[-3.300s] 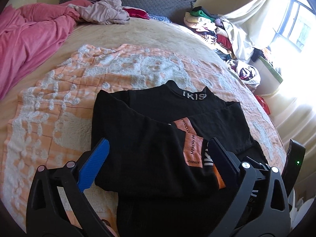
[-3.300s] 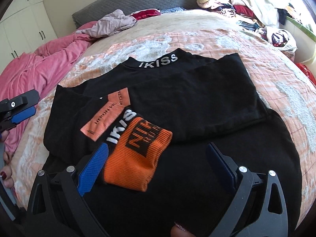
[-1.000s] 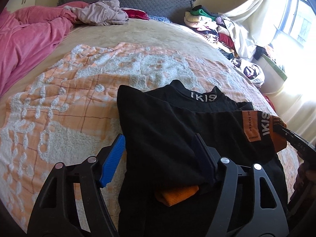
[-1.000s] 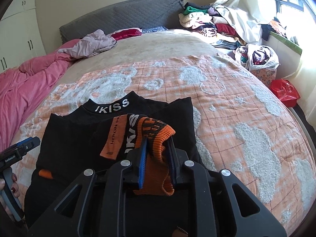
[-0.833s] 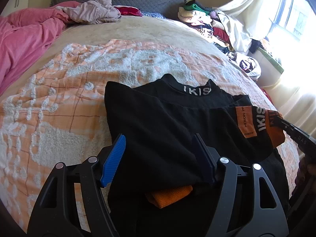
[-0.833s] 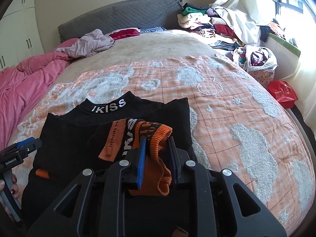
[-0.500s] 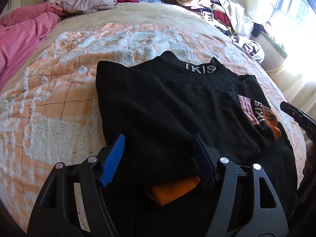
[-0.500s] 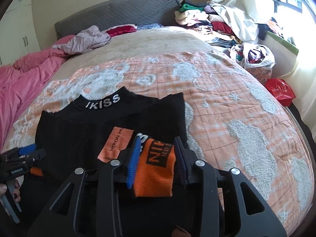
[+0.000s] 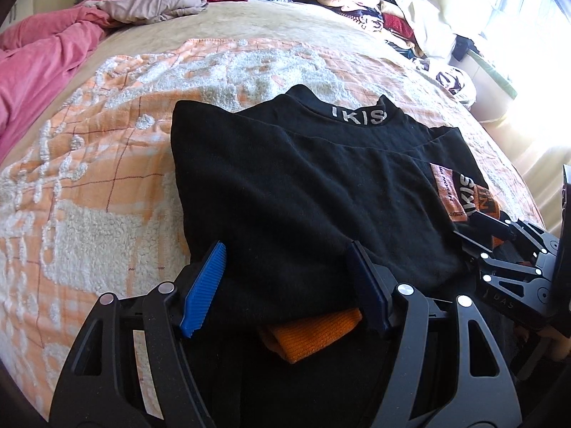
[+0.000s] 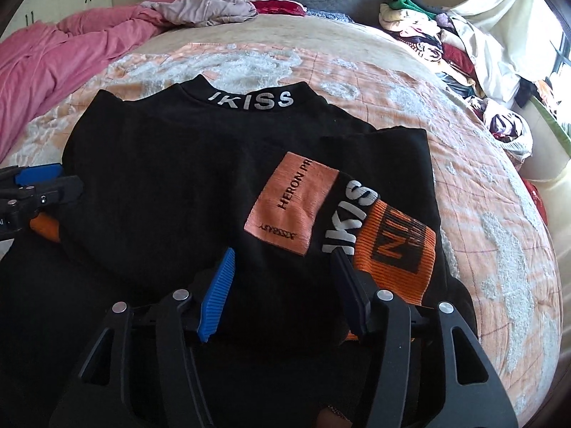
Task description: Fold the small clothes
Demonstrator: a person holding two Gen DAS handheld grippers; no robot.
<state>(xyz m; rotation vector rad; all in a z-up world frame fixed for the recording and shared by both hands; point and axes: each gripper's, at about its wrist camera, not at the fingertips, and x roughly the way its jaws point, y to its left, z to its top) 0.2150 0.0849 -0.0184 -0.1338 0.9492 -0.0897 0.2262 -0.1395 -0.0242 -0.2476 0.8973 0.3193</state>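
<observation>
Right gripper [image 10: 283,287] low over the black top [image 10: 171,185], jaws just been opening and now parted, nothing pinched: folded sleeve fabric lies flat between and under them, its orange cuff [image 10: 396,249] just outside the dark finger. Left gripper [image 9: 285,281] jaws wide, straddling the folded sleeve edge on the top's other side, pads not seen pressing, second orange cuff [image 9: 310,331] poking out under them. Top lies flat on the orange-and-white blanket [image 9: 89,178], collar away from both grippers, pink bedding [image 10: 46,64] and clothes pile [image 10: 421,28] beyond.
</observation>
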